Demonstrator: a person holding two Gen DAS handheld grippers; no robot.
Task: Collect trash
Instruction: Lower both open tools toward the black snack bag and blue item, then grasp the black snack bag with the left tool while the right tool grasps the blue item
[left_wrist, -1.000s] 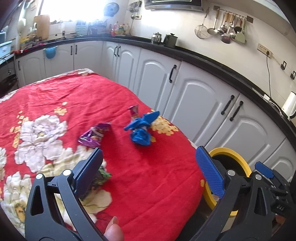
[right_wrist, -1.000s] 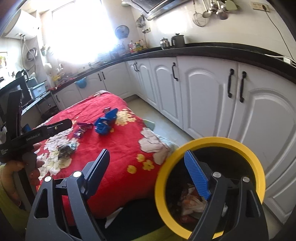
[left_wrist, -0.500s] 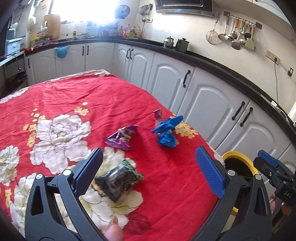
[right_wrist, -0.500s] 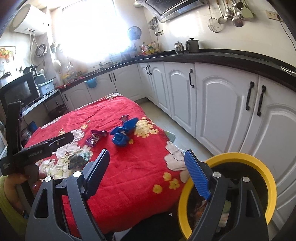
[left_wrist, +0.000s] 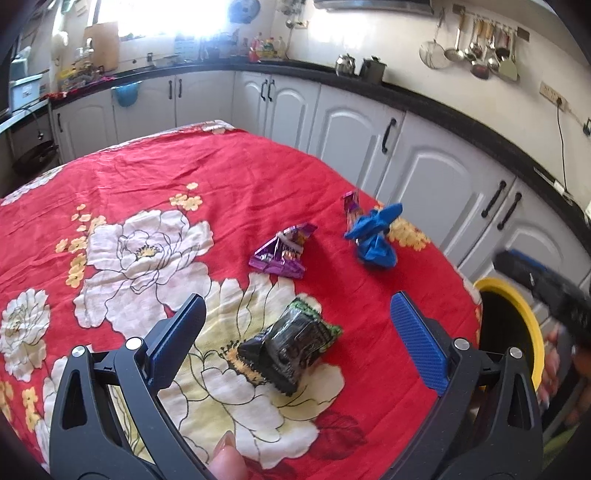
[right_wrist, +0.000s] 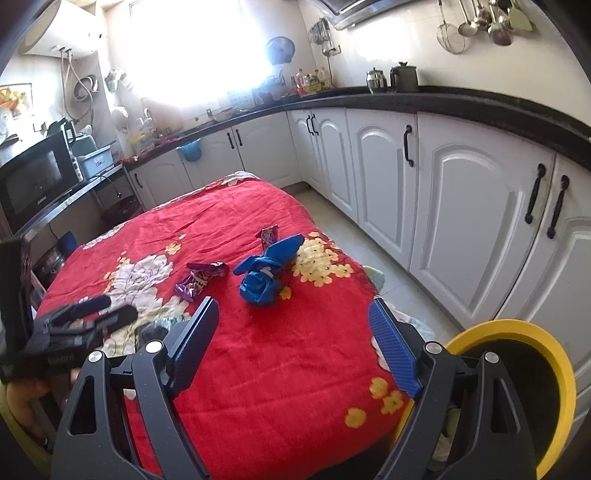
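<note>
Between your left gripper's (left_wrist: 293, 332) spread, empty fingers lies the black-and-green wrapper (left_wrist: 291, 341), framed for pickup. Your right gripper (right_wrist: 293, 341), also wide and empty, faces the blue wad (right_wrist: 264, 275); the yellow-rimmed bin (right_wrist: 517, 328) waits right of it.

Hunting for lettering now, and nothing can be read. The dark snack packet (left_wrist: 291, 341) on the red floral cloth (left_wrist: 229, 177) carries print too blurred to make out. Same for the purple wrapper (left_wrist: 282, 253). The left gripper (right_wrist: 88, 317) bears a pale marking in the right wrist view, illegible.
</note>
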